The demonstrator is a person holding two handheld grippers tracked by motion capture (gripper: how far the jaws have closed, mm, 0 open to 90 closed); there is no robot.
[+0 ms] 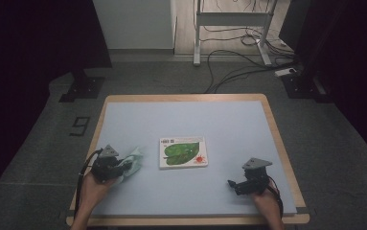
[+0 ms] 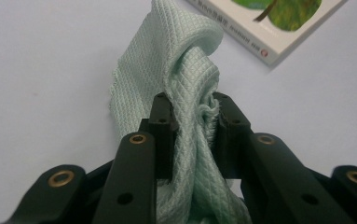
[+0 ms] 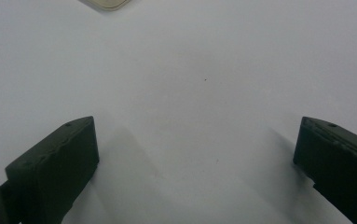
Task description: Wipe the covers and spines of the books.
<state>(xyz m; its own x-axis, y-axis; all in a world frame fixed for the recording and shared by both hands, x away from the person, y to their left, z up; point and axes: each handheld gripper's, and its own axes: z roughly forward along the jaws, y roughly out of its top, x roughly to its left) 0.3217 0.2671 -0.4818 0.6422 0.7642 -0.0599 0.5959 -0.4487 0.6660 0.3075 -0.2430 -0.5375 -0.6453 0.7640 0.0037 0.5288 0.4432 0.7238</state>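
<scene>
A pale green waffle-weave cloth (image 2: 176, 60) is bunched between the two black jaws of my left gripper (image 2: 192, 109), which is shut on it. In the high view that left gripper (image 1: 123, 166) sits at the table's front left with the cloth (image 1: 134, 160) trailing toward the middle. A white book with a green leaf and a small red sun on its cover (image 1: 183, 152) lies flat at the table's centre; its corner (image 2: 278, 28) is just beyond the cloth. My right gripper (image 1: 233, 184) rests low at the front right, open, with bare table between its jaws (image 3: 197, 144).
The table top (image 1: 186, 120) is a light blue mat with a wooden rim. Beyond it the floor holds cables, a white desk frame (image 1: 231, 28) and dark stands. A pale corner of the book (image 3: 104, 3) sits at the top edge of the right gripper view.
</scene>
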